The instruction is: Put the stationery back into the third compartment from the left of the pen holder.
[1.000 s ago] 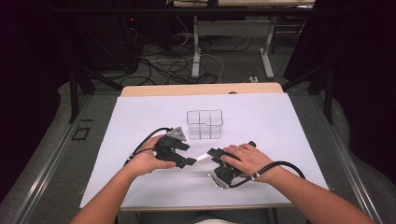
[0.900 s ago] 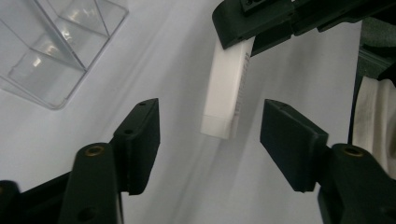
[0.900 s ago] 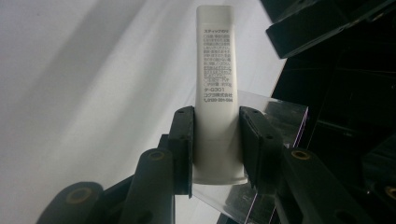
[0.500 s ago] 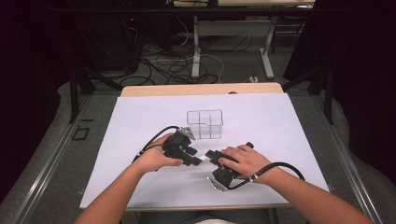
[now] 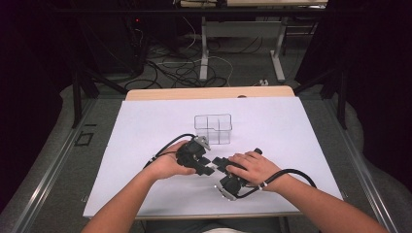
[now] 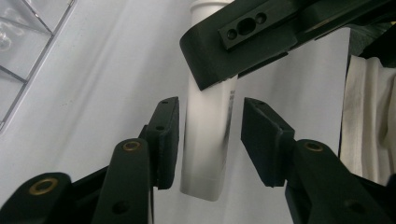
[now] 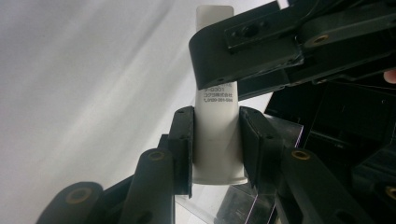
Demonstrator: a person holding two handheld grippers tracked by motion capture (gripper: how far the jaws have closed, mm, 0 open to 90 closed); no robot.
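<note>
Change: since a second ago the left claw (image 5: pixel 210 167) has slid across the table toward the right claw (image 5: pixel 219 161), and its jaws have just been closing around the white tube (image 6: pixel 205 135).
Left claw: partly spread; one pad lies close against the tube's side, the other pad (image 6: pixel 261 140) stands a little apart from it, so it is not yet a grip.
Right claw: pinching the same white tube (image 7: pixel 215 135) near one end, both pads flat on its sides (image 7: pixel 215 140).
Tube: a slim white stick with small printed text, held low over the table between the two hands, just in front of the clear box (image 5: pixel 214 128). In the left claw view the right claw's jaw crosses over the tube's far part.
Risk, tube: I judge the left pads could close off-centre, since one sits nearer than the other; that would push the tube sideways and twist it in the right claw.
Risk, claws: the jaw tips are crowded together over a short tube, so they could knock each other and jolt it loose onto the table.
Risk, pull: if the two hands draw apart unevenly, a cap may come off crooked or the tube may slip out.
Table: a wooden top under a large white sheet (image 5: pixel 145 145), bare apart from the clear divided box.
Room: dim, with a grey floor, loose cables (image 5: pixel 170 73) and metal legs (image 5: pixel 204 48) beyond the table.
</note>
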